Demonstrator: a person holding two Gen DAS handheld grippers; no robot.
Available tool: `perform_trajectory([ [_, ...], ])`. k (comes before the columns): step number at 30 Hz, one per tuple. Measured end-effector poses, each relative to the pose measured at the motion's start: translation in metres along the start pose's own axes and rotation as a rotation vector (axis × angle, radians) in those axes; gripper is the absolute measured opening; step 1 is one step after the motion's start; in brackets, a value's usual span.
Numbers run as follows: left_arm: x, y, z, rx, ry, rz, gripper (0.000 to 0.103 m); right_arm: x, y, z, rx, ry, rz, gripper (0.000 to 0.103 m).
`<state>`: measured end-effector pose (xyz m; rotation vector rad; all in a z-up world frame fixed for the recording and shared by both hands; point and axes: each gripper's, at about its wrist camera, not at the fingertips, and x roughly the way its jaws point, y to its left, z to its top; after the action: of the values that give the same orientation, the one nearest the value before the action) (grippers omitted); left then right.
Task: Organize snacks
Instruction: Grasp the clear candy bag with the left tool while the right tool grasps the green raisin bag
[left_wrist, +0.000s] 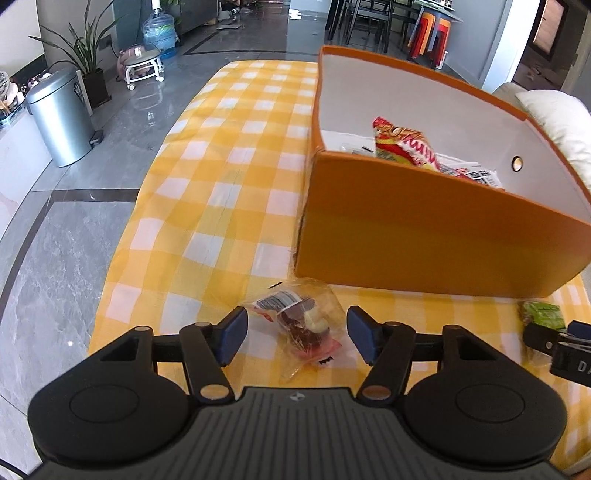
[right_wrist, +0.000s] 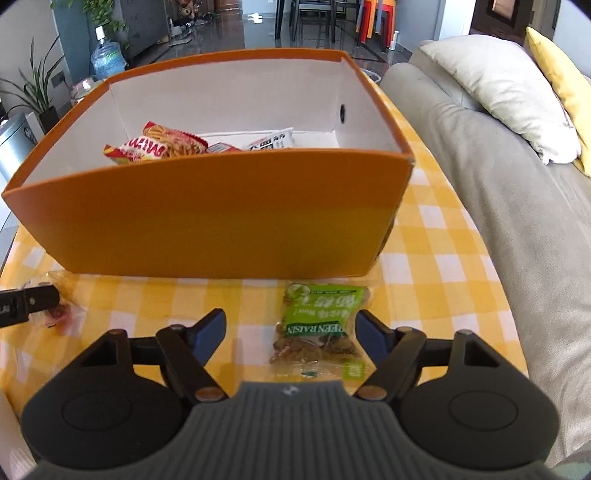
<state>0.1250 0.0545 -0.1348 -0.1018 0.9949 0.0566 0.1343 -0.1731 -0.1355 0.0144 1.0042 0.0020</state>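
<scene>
An orange box (left_wrist: 406, 236) with white inside walls stands on the yellow checked tablecloth; it also shows in the right wrist view (right_wrist: 207, 225). It holds a red snack bag (left_wrist: 402, 144) (right_wrist: 162, 147) and white packets (right_wrist: 271, 142). A clear snack packet (left_wrist: 303, 325) with a barcode lies in front of the box, between the fingers of my open left gripper (left_wrist: 297, 338). A green raisin packet (right_wrist: 319, 328) (left_wrist: 541, 314) lies in front of the box, between the fingers of my open right gripper (right_wrist: 291, 338), nearer its right finger.
The table's left edge (left_wrist: 122, 236) drops to a grey tiled floor with a metal bin (left_wrist: 59, 118) and a plant. A grey sofa (right_wrist: 498, 206) with cushions runs along the table's right side. Chairs and stools stand at the back.
</scene>
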Motion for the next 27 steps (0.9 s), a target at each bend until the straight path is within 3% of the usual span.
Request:
perform_trajectory([
  [9, 0.010, 0.001, 0.000, -0.009, -0.006, -0.033, 0.062, 0.010, 0.001, 0.000, 0.001, 0.054, -0.038, 0.060],
  [14, 0.011, 0.000, -0.001, -0.001, -0.006, -0.033, 0.054, 0.013, 0.005, -0.002, -0.029, 0.069, -0.085, 0.048],
  [27, 0.008, -0.004, -0.006, 0.047, 0.006, -0.014, 0.039, 0.015, 0.000, -0.002, -0.005, 0.090, -0.093, 0.041],
])
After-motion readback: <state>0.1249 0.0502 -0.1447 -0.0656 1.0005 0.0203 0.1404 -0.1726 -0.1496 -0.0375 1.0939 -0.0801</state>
